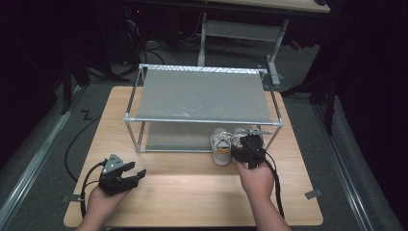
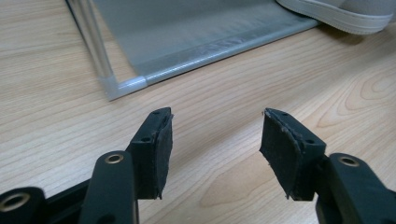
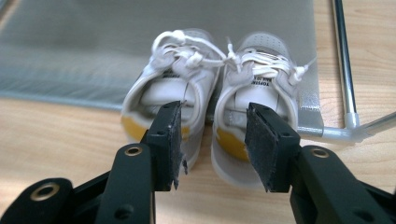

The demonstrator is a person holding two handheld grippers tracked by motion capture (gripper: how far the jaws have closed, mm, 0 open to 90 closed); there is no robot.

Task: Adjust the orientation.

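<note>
A pair of small white shoes with yellow heel patches stands side by side, toes on the lower shelf (image 3: 70, 46) of a grey rack (image 1: 202, 94), heels toward me. In the right gripper view the left shoe (image 3: 173, 70) and right shoe (image 3: 261, 60) sit just past my right gripper (image 3: 214, 121), whose jaws stand open and apart from the heels. From above, that right gripper (image 1: 250, 144) covers part of the right shoe beside the left shoe (image 1: 222, 147). My left gripper (image 1: 136, 169) rests open at the front left of the table, nothing between its pads (image 2: 161, 144).
The rack's metal frame corner (image 2: 126, 86) lies ahead of the left gripper (image 2: 215, 126), with a shoe sole (image 2: 336, 14) farther off. The wooden table (image 1: 192, 192) has bare room in front of the rack. Cables trail from both grippers toward me.
</note>
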